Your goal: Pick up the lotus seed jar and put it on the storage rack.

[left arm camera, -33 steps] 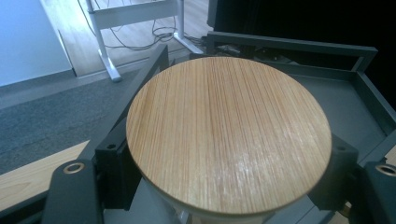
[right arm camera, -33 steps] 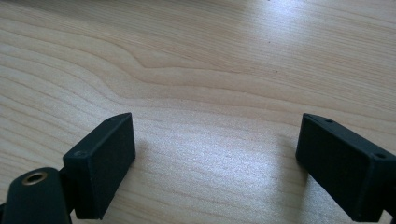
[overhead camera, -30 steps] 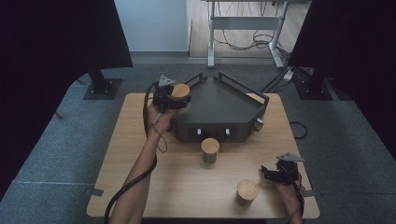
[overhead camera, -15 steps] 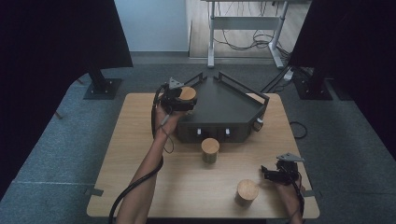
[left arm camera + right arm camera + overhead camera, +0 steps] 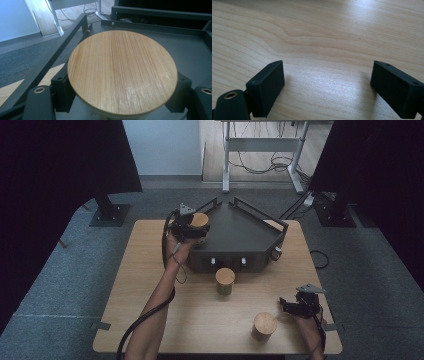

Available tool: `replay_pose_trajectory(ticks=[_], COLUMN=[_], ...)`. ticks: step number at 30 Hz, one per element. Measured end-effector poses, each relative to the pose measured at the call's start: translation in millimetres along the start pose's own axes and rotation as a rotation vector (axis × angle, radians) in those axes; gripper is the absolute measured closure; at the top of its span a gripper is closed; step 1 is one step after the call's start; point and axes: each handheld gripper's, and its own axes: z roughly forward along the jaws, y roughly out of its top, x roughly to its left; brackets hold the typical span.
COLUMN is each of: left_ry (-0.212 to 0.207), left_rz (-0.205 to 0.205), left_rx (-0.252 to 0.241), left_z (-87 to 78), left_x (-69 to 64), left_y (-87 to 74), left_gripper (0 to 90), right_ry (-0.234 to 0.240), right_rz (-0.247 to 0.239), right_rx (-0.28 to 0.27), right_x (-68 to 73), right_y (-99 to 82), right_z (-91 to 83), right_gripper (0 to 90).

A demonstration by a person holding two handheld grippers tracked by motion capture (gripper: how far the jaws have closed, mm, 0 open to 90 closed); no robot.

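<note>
bamboo-lidded jars number three on this pale wooden tabletop [image 5: 150, 270]. one jar [image 5: 200, 224] is gripped by the left claw [image 5: 192, 227] over the left corner of a dark five-sided tray [image 5: 240, 227] that stands at the far middle of the tabletop; in the left gripper view its round lid [image 5: 122, 75] sits between the two black jaws, which press against the jar just under the lid, with the tray's rail [image 5: 62, 47] running beside it and the tray floor behind. whether the jar rests on the tray or hangs just above it cannot be told. a second jar [image 5: 225, 281] stands upright on the tabletop just in front of the tray's front wall. a third jar [image 5: 264, 326] stands near the front edge, just beside the right claw [image 5: 290, 307]. that right claw is open and empty, low over bare wood, its two jaws wide apart in the right gripper view [image 5: 327, 85]. two forearms enter from the near edge, one to each claw, each trailing one black cable.
</note>
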Motion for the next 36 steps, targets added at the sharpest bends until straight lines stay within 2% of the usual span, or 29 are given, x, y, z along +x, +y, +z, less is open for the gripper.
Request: replay_pose_trajectory(ticks=[20, 28, 36], left_ry=[0.012, 0.005, -0.001], left_rz=[-0.006, -0.035, -0.044], left_rx=[0.028, 0.02, 0.015], left_z=[12.3, 14.0, 15.5], left_x=[-1.0, 1.9, 2.7], left_y=[-8.9, -12.8, -15.5], left_gripper=[25.9, 25.9, 25.9], right_ry=[0.003, 0.003, 0.004], right_rz=[-0.003, -0.003, -0.004], right_rx=[0.0, 0.0, 0.0], right_x=[-0.2, -0.1, -0.1], right_y=[0.3, 0.3, 0.3], right_z=[0.3, 0.3, 0.3], right_gripper=[11.5, 11.5, 11.5])
